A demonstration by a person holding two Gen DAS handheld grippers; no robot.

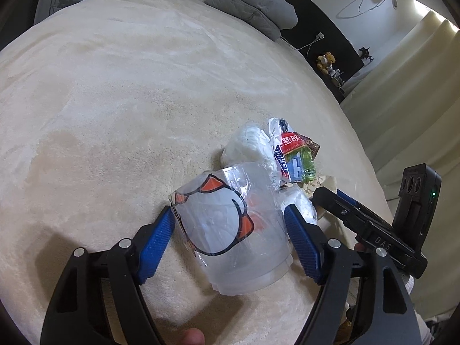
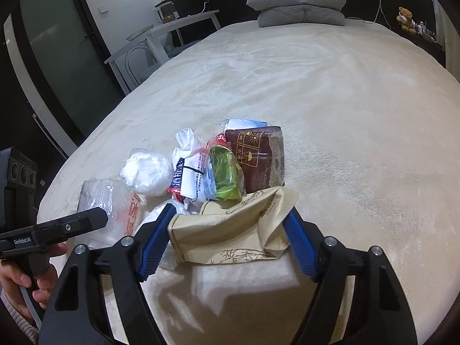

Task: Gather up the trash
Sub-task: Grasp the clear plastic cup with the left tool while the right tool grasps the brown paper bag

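Observation:
A heap of trash lies on the cream bed cover [image 1: 115, 100]. My left gripper [image 1: 230, 210] is shut on a clear plastic cup [image 1: 230, 244] with an orange and black print, one blue pad against each side. In the right wrist view my right gripper [image 2: 230, 210] is shut on a crumpled beige paper bag [image 2: 230, 230] with a bamboo print. Behind the bag lie a brown packet [image 2: 258, 161], a green packet [image 2: 224, 172], a white wrapper with blue lettering [image 2: 187, 172] and a white crumpled wad [image 2: 146, 172]. The cup [image 2: 97, 195] also shows at the left, partly behind the left gripper's finger.
A folded grey quilt [image 2: 299, 3] lies at the head of the bed. A white table and chair [image 2: 161, 37] stand past the bed's left edge, beside a dark door. A teddy bear [image 2: 405, 17] sits on a shelf at the far right. A hand [image 2: 23, 281] holds the left gripper's handle.

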